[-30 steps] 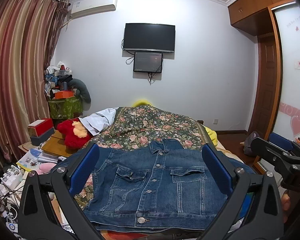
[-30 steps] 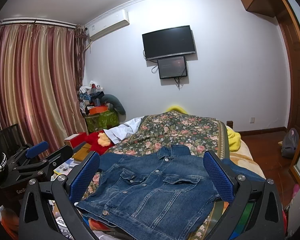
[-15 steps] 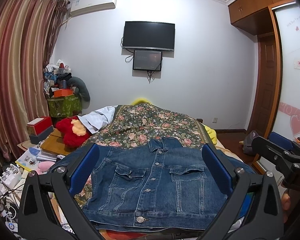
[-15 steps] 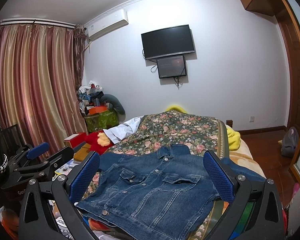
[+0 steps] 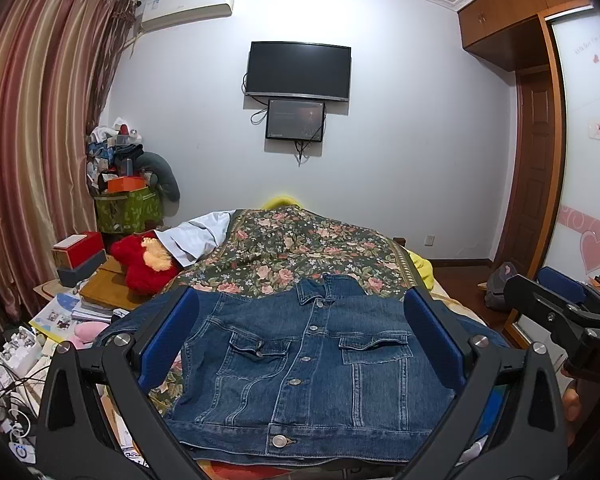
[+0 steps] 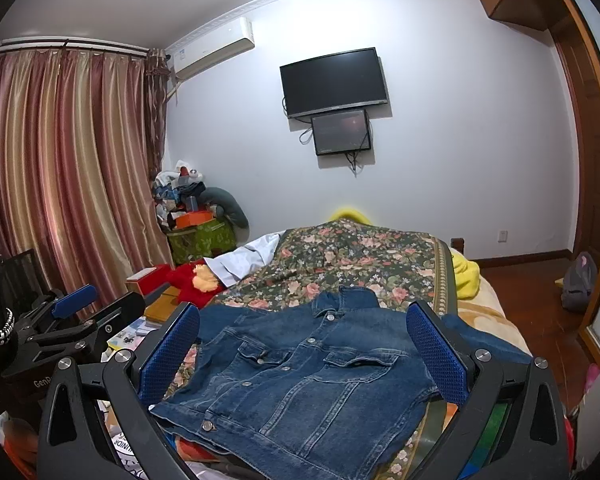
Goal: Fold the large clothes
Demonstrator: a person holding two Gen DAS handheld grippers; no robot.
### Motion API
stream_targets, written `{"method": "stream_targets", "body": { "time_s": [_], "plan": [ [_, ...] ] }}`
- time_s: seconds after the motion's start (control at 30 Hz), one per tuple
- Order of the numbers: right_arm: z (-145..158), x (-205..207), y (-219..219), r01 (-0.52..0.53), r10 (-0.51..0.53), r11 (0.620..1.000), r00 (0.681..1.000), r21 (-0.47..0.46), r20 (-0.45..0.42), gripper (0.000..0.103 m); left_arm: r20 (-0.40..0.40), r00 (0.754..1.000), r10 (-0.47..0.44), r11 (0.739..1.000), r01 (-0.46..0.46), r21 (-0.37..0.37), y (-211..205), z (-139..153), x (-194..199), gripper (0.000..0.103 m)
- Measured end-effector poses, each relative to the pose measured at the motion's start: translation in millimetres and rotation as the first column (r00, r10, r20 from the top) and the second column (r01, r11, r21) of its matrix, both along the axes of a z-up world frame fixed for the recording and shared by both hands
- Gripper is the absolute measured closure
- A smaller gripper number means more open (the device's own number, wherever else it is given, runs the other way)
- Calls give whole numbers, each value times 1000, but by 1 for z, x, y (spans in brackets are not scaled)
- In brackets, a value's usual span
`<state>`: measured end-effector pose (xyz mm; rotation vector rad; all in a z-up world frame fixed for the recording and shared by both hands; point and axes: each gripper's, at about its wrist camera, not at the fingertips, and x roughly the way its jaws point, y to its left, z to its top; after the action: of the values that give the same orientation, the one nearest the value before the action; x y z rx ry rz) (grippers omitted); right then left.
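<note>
Barely anything has shifted: the denim jacket (image 5: 300,364) lies as before, buttoned front up on the bed (image 5: 300,248), straight ahead of and below both grippers, collar pointing away. Left gripper (image 5: 300,340) hovers spread wide and empty; right gripper (image 6: 304,348) likewise, nearer the right sleeve, I'd judge.

We see open floral bedspread (image 5: 300,248) beyond the denim jacket (image 5: 300,356), free to reach across. On the left, a red plush toy (image 5: 144,264) and stacked books (image 5: 100,292) crowd the bed's edge; bare floor (image 6: 540,300) lies right.
</note>
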<state>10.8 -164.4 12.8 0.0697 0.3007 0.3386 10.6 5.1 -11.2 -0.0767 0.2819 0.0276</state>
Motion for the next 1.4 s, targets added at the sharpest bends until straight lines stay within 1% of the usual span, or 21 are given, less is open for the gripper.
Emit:
{"method": "stream_targets", "body": {
  "time_s": [0.17,0.37,0.47,0.53,0.63,0.73,0.83,0.97,1.07,1.1,1.17,1.2,1.27,1.37,1.4],
  "plan": [
    [-4,5,2,5,-5,1000,1000,-5,-13,0,-8,1000,4,1000,-4,-7,3,0,7,0],
    [-2,14,7,7,-8,1000,1000,-17,-30,0,-13,1000,20,1000,-20,-5,12,-1,18,0],
    [-2,26,12,4,-5,999,999,-32,-35,0,-11,998,54,999,-54,-3,23,-3,28,0],
    [-2,38,19,5,-7,999,999,-52,-32,0,-23,995,97,995,-97,0,38,-7,42,0],
    [-4,58,27,0,-3,997,999,-74,-43,0,-38,990,138,990,-139,-10,60,-11,59,0],
    [-9,86,37,-16,9,996,997,-90,-75,0,-52,980,192,981,-193,-28,90,-15,82,0],
    [-18,122,53,-16,0,992,993,-127,-121,0,-88,964,249,968,-252,-18,122,-25,106,0],
    [-34,166,69,-16,-16,982,986,-188,-167,0,-167,933,318,947,-322,3,164,-49,139,0],
    [-51,202,83,-6,-44,969,979,-247,-198,0,-259,905,337,936,-351,-6,197,-73,168,0],
    [-57,214,87,-9,-48,965,977,-261,-208,0,-302,889,344,930,-367,-20,214,-86,182,0],
    [-71,237,94,-20,-50,960,969,-281,-243,0,-352,869,347,922,-385,-42,229,-102,194,0],
    [-77,248,97,-26,-52,958,964,-287,-262,0,-406,848,341,914,-400,-69,246,-118,207,0],
    [-92,271,103,-39,-55,954,952,-298,-300,0,-465,823,327,902,-418,-105,264,-136,218,0],
    [-114,302,111,-39,-82,941,937,-335,-341,0,-578,766,282,865,-463,-191,294,-175,240,0],
    [-121,311,114,-43,-88,937,932,-348,-351,0,-602,753,265,853,-475,-218,301,-187,245,0]
  ]
}}
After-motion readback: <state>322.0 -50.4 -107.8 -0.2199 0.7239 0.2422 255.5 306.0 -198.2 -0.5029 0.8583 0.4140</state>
